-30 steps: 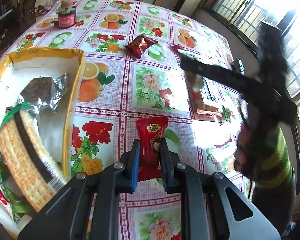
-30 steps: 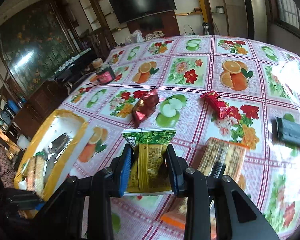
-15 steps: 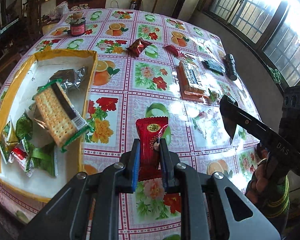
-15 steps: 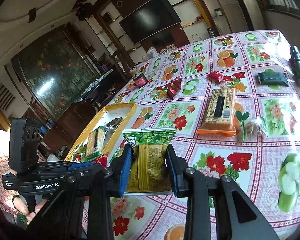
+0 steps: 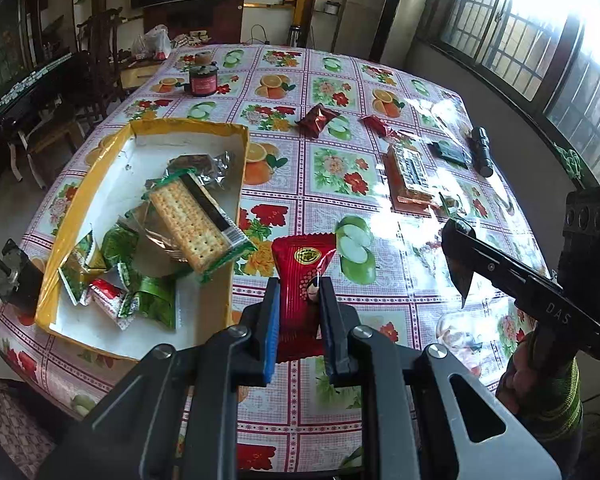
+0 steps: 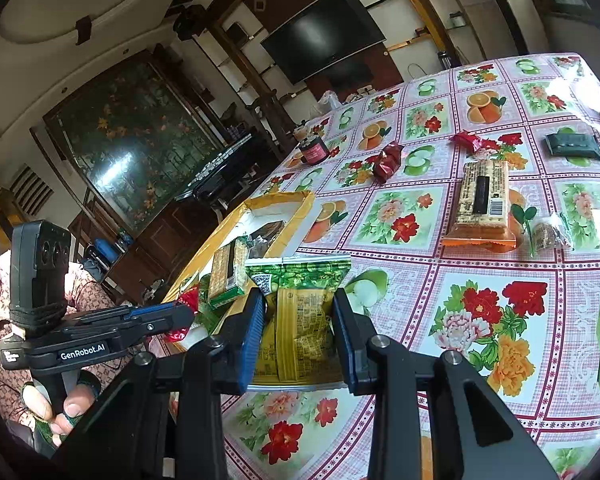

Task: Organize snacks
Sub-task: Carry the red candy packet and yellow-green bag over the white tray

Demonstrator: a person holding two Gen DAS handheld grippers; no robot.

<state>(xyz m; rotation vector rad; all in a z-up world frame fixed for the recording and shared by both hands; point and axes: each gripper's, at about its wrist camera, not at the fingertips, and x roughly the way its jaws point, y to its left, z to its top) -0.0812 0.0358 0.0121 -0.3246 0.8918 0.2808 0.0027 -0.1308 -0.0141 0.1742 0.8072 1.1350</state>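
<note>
Both tongs have lifted back from the worktop (image 5: pixel 380 200). Left tongs (image 5: pixel 299 304) clamp the red packet (image 5: pixel 302 276), lower centre; right tongs (image 6: pixel 299 328) clamp the green-yellow packet (image 6: pixel 300 320). Yellow box (image 5: pixel 80 200), left of frame, likely comes next.

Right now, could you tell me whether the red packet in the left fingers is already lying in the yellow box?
No, the red packet is clamped between the left fingers, up over the tablecloth beside the yellow box, not inside it.
</note>
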